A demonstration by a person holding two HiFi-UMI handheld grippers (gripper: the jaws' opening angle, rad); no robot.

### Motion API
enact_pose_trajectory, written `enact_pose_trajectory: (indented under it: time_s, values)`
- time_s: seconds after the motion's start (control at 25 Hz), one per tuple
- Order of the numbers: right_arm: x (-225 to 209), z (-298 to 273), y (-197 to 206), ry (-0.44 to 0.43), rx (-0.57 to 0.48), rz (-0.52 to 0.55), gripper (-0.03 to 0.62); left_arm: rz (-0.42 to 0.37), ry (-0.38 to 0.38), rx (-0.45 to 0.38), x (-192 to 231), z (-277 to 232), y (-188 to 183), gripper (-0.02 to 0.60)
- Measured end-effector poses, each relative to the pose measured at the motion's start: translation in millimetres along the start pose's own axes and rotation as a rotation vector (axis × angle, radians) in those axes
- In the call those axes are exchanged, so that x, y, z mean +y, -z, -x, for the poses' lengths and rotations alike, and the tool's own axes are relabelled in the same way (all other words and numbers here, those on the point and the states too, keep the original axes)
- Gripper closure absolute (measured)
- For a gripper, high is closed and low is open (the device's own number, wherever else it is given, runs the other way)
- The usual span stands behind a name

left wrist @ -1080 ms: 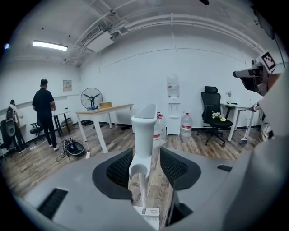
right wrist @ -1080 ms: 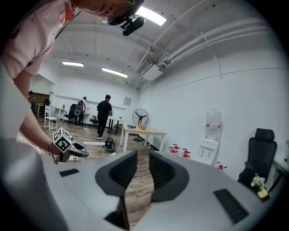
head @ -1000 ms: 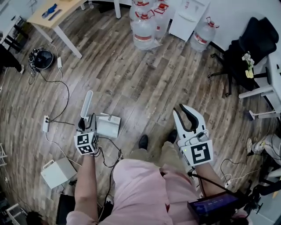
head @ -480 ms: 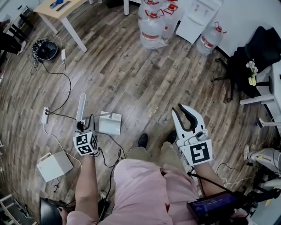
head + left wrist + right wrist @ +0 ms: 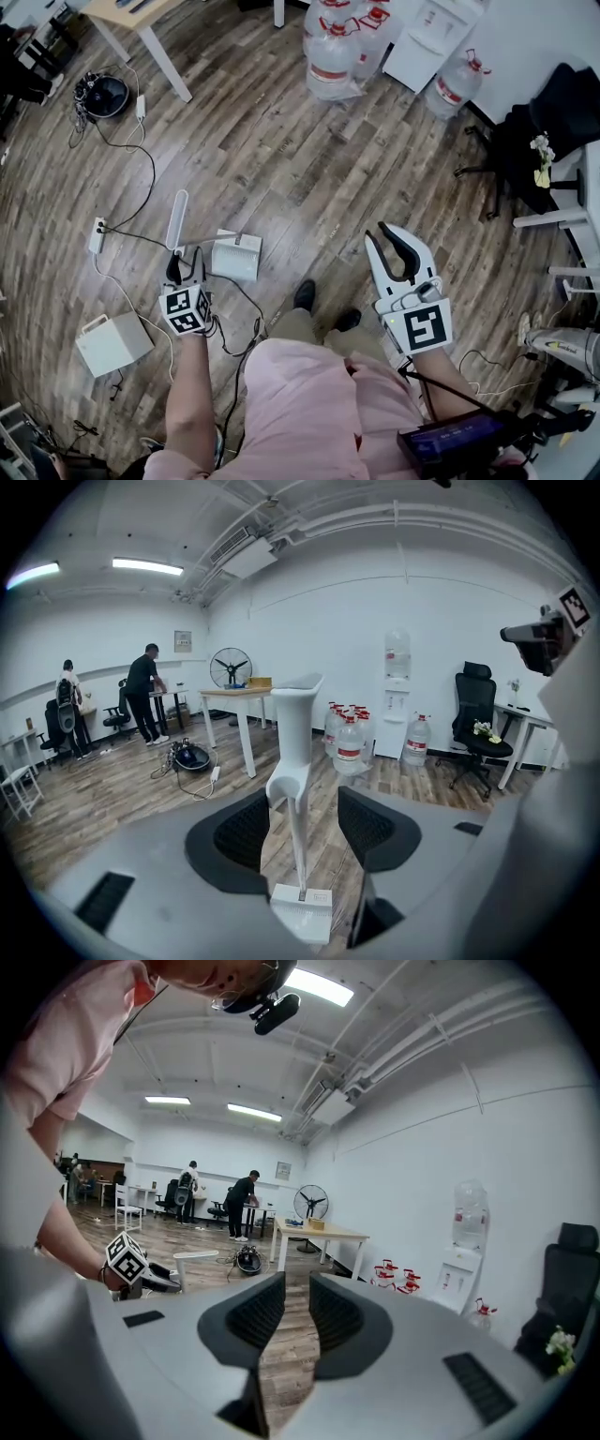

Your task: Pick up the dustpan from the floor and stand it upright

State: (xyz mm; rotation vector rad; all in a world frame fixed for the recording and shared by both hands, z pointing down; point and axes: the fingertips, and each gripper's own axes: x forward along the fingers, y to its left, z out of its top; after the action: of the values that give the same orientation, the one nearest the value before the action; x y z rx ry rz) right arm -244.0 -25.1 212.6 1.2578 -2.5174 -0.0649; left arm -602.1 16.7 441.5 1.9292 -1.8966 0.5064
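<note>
Standing the dustpan (image 5: 302, 913) upright at near left, my left gripper (image 5: 305, 808) spread loose around its handle (image 5: 292, 726), right gripper (image 5: 297, 1290) barely parted, empty; next I'd withdraw without tipping it.

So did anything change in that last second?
Hardly. The head camera drifted, so the floor slid in view. The left gripper stayed around the handle of the upright dustpan, jaws apart; no visible grab or release. The right gripper stayed empty, jaws narrowly apart.
</note>
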Motion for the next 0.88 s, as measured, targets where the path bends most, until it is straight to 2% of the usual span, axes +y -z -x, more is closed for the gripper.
enact_pose_trajectory:
  time_s: [0.32, 0.48, 0.56, 0.68, 0.76, 0.88]
  values:
    - [-0.3, 26.9, 13.6, 0.004, 0.006, -0.033, 0.513, 0.011, -0.011, 0.038, -12.0, 24.2, 22.6, 0.364]
    - [-6.5, 49.9, 21.6, 0.032, -0.014, -0.054, 0.513, -0.021, -0.008, 0.031, -20.9, 35.1, 16.3, 0.364]
    - [-13.2, 67.7, 23.9, 0.045, -0.008, -0.066, 0.513, -0.029, 0.006, 0.037, -39.0, 47.0, 15.4, 0.364]
    - [-19.7, 103.0, 27.4, 0.049, 0.026, -0.078, 0.513, 0.011, 0.048, 0.046, -82.3, 77.1, 13.8, 0.364]
    - [-18.8, 110.0, 23.5, 0.051, -0.004, -0.08, 0.514, 0.02, 0.082, 0.008, -103.8, 88.3, -5.0, 0.364]
    - [-11.9, 115.7, 13.0, 0.062, -0.074, -0.077, 0.517, -0.016, 0.169, -0.097, -145.6, 106.5, -43.8, 0.365]
